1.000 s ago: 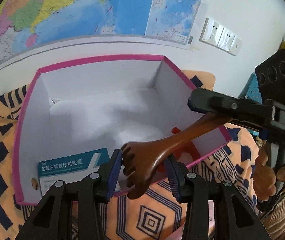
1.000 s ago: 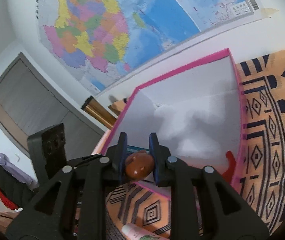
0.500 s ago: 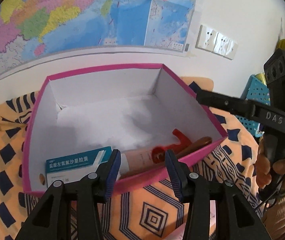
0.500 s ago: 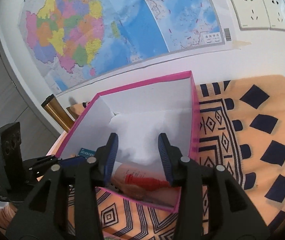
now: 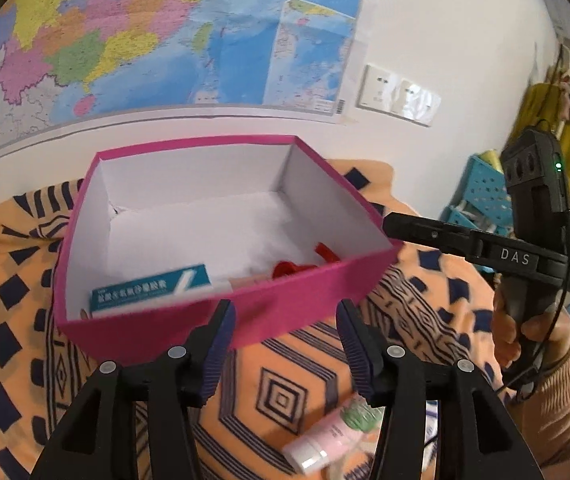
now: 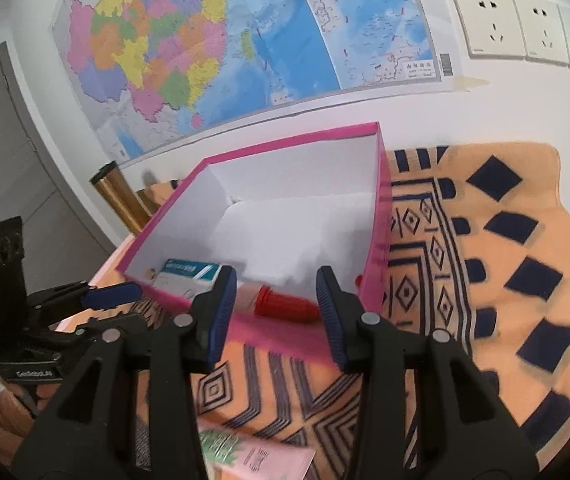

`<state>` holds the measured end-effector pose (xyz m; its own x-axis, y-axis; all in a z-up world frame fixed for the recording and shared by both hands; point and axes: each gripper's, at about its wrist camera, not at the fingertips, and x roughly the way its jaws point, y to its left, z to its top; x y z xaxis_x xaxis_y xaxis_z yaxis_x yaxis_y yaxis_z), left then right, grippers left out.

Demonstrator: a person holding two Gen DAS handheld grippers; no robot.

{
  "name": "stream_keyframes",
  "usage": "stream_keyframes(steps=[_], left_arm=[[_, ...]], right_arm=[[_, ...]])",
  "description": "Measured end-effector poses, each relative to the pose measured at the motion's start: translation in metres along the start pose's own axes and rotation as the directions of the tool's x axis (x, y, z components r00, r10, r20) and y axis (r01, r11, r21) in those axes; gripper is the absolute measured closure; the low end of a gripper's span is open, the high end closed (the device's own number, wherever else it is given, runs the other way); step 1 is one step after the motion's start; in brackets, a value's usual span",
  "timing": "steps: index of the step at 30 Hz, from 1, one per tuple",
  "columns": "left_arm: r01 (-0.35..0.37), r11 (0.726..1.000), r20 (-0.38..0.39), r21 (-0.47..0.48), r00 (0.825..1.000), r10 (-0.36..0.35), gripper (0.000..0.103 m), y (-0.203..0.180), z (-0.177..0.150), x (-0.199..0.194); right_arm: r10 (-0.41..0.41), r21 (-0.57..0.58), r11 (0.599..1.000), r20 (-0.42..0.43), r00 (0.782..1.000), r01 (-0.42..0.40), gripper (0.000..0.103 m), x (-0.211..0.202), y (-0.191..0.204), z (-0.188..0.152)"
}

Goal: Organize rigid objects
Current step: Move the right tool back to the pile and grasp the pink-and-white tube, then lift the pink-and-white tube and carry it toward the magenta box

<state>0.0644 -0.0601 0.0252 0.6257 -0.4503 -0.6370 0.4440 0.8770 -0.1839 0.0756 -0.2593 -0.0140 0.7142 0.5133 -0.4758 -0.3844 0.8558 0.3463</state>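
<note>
A pink box [image 5: 245, 314] with white inner walls stands on the patterned cloth. In it lie a teal medicine carton [image 5: 153, 286] [image 6: 189, 270], a tube with a red cap [image 6: 285, 306] [image 5: 285, 269] and a red piece [image 5: 325, 250]. My left gripper [image 5: 285, 312] hovers just short of the box's near wall, its jaws opening with nothing between them. My right gripper [image 6: 277, 280] stands open and empty at the box's near right corner; from the left wrist it shows side-on [image 5: 395, 224]. The box [image 6: 381, 240] hides whatever lies against its near wall.
A pink and white tube with a green label [image 5: 325, 440] [image 6: 245, 456] lies on the orange cloth [image 6: 485, 280] close under the grippers. A gold cylinder [image 6: 117, 196] stands left of the box. The map wall rises behind; a blue crate [image 5: 481, 200] sits far right.
Both grippers were shut on a brown wooden massager over the box. They let it go into the box, opened, and drew back; the massager is now out of sight.
</note>
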Motion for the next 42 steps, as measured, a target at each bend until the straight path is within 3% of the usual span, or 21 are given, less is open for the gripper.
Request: stream_keyframes(steps=[10, 20, 31, 36, 42], left_arm=[[0.088, 0.993, -0.099, 0.084, 0.992, -0.080, 0.048, -0.028, -0.048, 0.001], [0.082, 0.997, -0.196, -0.010, 0.977, -0.083, 0.048, -0.015, -0.081, 0.014], [0.088, 0.994, -0.219, -0.070, 0.970, -0.102, 0.051, -0.007, -0.092, 0.015], [0.105, 0.990, -0.227, -0.093, 0.966, -0.124, 0.061, -0.005, -0.092, 0.020], [0.105, 0.989, -0.231, -0.102, 0.965, -0.127, 0.061, -0.004, -0.094, 0.020]], right_arm=[[0.024, 0.031, 0.999, -0.111, 0.994, -0.020, 0.059, -0.022, -0.001, -0.060], [0.020, 0.116, 0.993, -0.242, 0.970, 0.008, 0.059, -0.011, -0.011, -0.118], [0.009, 0.145, 0.989, -0.265, 0.964, 0.030, 0.059, -0.001, -0.015, -0.127], [0.021, 0.148, 0.989, -0.264, 0.964, 0.019, 0.059, 0.001, -0.013, -0.129], [0.024, 0.149, 0.989, -0.262, 0.965, 0.016, 0.059, 0.002, -0.013, -0.129]])
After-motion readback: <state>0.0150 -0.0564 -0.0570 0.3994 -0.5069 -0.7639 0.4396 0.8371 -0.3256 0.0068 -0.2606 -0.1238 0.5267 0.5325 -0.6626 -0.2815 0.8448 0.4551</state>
